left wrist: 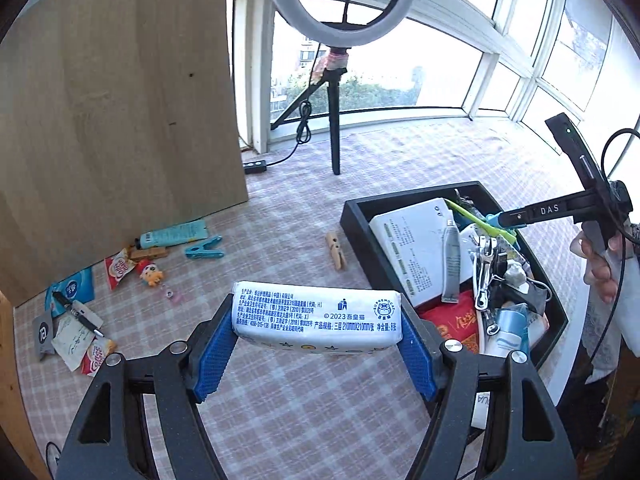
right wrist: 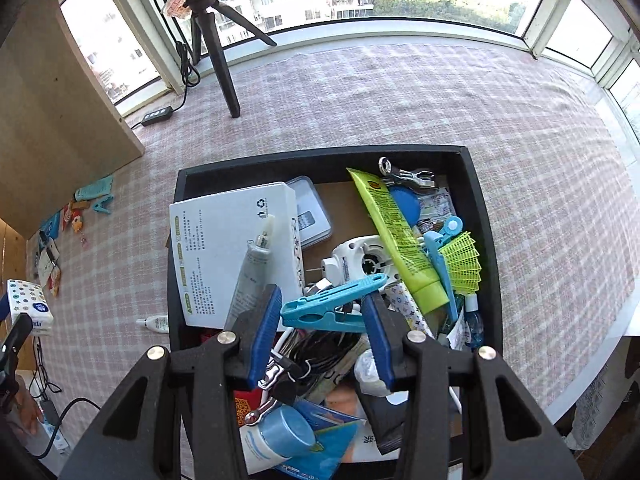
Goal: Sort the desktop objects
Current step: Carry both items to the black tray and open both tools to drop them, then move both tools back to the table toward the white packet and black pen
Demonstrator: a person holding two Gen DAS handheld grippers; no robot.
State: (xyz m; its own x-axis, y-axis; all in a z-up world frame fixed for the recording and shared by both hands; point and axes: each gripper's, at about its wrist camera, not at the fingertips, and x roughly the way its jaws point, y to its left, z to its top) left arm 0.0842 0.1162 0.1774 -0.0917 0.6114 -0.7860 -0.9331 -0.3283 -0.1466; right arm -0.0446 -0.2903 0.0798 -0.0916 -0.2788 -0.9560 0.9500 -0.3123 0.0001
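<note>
My left gripper [left wrist: 318,338] is shut on a white tissue pack [left wrist: 316,316] with blue print, held crosswise between its blue pads above the checked tablecloth. My right gripper [right wrist: 324,320] is shut on a blue clothespin [right wrist: 332,308] and hangs over the black tray [right wrist: 486,240]. In the left wrist view the right gripper [left wrist: 502,219] shows at the far right with the blue clothespin [left wrist: 496,219] at its tip, above the black tray [left wrist: 360,236]. The tissue pack [right wrist: 30,304] also appears at the left edge of the right wrist view.
The tray holds a white box [right wrist: 232,256], a grey tube [right wrist: 252,276], a yellow-green tube [right wrist: 400,240] and several small items. On the cloth by the wooden board [left wrist: 112,120] lie a blue clip [left wrist: 204,249], a teal tube [left wrist: 174,234], sachets and a pen. A wooden clothespin [left wrist: 336,250] lies near the tray. A ring-light tripod [left wrist: 335,128] stands behind.
</note>
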